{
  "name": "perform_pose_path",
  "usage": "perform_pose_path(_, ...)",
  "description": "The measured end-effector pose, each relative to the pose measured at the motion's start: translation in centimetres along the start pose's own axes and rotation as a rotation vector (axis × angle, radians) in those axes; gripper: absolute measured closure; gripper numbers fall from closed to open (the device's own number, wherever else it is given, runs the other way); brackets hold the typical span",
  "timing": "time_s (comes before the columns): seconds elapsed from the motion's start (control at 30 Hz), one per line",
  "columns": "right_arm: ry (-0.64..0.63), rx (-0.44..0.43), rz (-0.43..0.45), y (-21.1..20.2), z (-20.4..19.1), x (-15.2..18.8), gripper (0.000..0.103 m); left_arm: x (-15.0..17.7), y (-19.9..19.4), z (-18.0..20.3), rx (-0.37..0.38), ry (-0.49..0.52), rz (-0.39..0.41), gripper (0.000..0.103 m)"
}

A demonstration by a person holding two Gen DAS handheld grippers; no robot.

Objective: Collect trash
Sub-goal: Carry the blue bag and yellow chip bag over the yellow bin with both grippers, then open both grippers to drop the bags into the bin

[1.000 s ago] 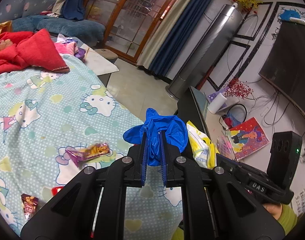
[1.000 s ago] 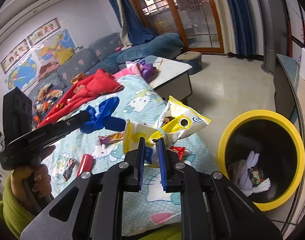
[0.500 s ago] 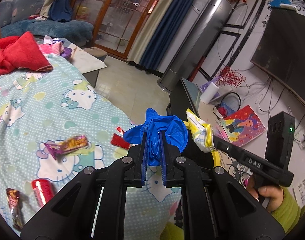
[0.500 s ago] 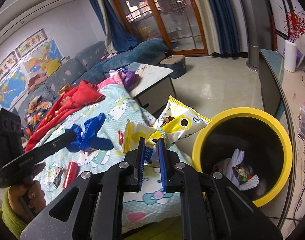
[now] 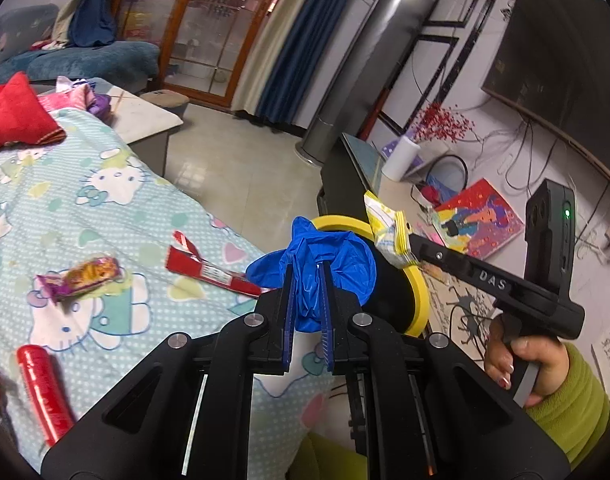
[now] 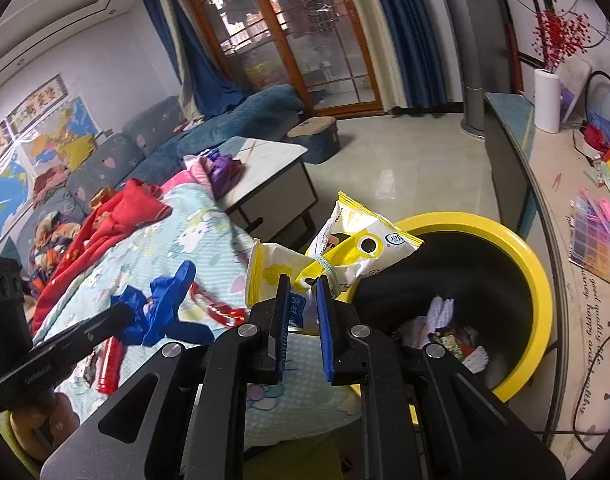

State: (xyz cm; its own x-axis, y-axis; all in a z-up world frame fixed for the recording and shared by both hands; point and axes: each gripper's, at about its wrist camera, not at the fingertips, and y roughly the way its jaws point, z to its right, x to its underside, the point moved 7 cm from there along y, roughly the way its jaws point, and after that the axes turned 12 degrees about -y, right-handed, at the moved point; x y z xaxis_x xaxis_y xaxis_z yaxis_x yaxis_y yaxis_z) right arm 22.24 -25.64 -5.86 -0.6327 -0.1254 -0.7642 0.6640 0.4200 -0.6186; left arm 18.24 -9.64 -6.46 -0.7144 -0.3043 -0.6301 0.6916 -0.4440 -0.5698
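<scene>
My left gripper (image 5: 306,276) is shut on a crumpled blue glove (image 5: 325,256), held over the edge of the bed near the yellow-rimmed trash bin (image 5: 419,292). My right gripper (image 6: 301,292) is shut on a yellow and white snack bag (image 6: 345,248), held at the left rim of the bin (image 6: 541,280). The bin holds tissues and wrappers (image 6: 449,328). The glove also shows in the right wrist view (image 6: 165,304), and the snack bag in the left wrist view (image 5: 389,232).
On the Hello Kitty blanket (image 5: 85,200) lie a red stick wrapper (image 5: 209,268), a purple and orange candy wrapper (image 5: 81,274) and a red tube (image 5: 43,392). Red cloth (image 6: 117,216) lies farther up. A low table (image 6: 265,164) and a TV bench (image 6: 545,168) flank the bin.
Both grippers have moved toward the bin with their loads. The snack bag now hangs at the bin's rim, and the bin has come into the left wrist view.
</scene>
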Motion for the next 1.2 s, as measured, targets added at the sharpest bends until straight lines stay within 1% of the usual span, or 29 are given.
perform_pose_path(0.2,0.024,0.041,-0.004,0.0,2.1,0.6,0.090,1.1,1.5,1.5,0.007,0.035,-0.031,0.096)
perform_pose_path(0.7,0.115,0.081,-0.027,0.7,6.4,2.1,0.090,3.6,6.1,5.1,0.034,0.120,-0.117,0.096)
perform_pose_path(1.0,0.176,0.111,-0.023,0.8,9.1,2.7,0.090,4.3,8.2,6.2,0.032,0.161,-0.143,0.096)
perform_pose_path(1.2,0.207,0.114,-0.028,1.1,10.3,3.1,0.090,4.6,9.9,7.0,0.026,0.191,-0.165,0.096)
